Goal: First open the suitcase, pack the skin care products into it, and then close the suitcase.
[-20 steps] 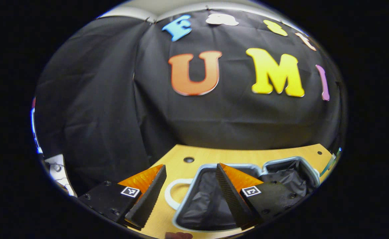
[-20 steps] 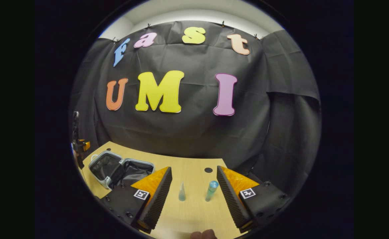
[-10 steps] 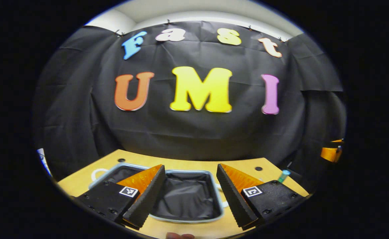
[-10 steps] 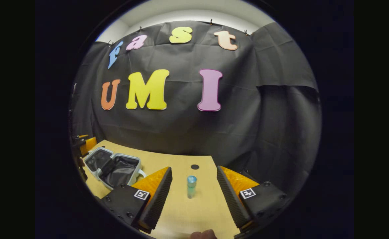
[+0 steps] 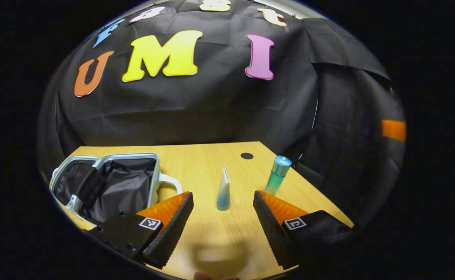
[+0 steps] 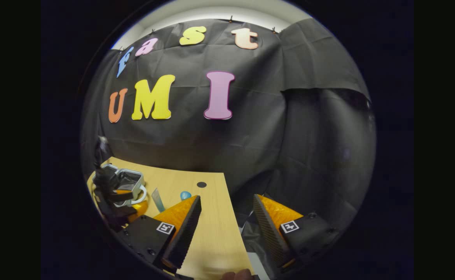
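The open suitcase [image 5: 156,175], pale-rimmed with a black lining, lies at the left of the wooden table [image 5: 196,155]. A small tapered tube [image 5: 223,190] stands on its cap straight ahead of my left gripper [image 5: 223,229], which is open with nothing in it. To the right of the tube stands a green bottle [image 5: 277,177] with a blue cap. In the right gripper view the suitcase [image 6: 128,172], tube [image 6: 158,200] and bottle cap [image 6: 185,195] sit far left. My right gripper [image 6: 225,229] is open over the table's right edge.
A round hole [image 5: 246,156] pierces the table behind the bottle. The table's right edge [image 6: 231,217] runs between the right gripper's fingers, with black cloth beyond it. My left gripper [image 6: 128,200] and its dark body stand in front of the suitcase in the right gripper view.
The left gripper has swung right, from over the suitcase to facing the tube and bottle. The right gripper has turned right too; the bottle has slipped from between its fingers to the far left.
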Demonstrator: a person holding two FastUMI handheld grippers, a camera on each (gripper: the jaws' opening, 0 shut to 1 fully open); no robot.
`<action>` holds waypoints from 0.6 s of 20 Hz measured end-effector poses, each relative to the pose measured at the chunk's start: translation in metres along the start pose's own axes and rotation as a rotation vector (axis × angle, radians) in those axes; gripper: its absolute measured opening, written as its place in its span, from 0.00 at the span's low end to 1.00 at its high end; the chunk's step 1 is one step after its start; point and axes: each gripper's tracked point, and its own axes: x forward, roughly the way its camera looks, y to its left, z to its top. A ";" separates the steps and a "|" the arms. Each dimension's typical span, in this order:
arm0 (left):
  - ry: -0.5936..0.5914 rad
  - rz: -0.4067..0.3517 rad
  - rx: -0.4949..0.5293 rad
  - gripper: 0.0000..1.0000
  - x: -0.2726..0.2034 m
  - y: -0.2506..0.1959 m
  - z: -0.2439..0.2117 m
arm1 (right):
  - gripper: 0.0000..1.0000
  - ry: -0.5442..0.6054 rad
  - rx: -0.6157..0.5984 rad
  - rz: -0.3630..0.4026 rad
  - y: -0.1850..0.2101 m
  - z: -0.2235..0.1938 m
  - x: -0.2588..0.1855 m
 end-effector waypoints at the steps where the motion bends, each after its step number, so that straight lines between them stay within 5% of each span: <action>1: 0.033 0.004 -0.011 0.99 0.016 -0.002 -0.011 | 0.80 0.007 -0.023 -0.013 -0.008 -0.004 -0.002; 7: 0.140 0.089 -0.096 0.99 0.073 0.020 -0.046 | 0.80 0.055 -0.033 -0.085 -0.044 -0.016 -0.010; 11: 0.181 0.072 -0.092 1.00 0.092 0.022 -0.060 | 0.80 0.082 -0.015 -0.115 -0.053 -0.023 -0.008; 12: 0.179 0.065 -0.089 0.93 0.095 0.019 -0.060 | 0.80 0.082 -0.012 -0.115 -0.052 -0.023 -0.007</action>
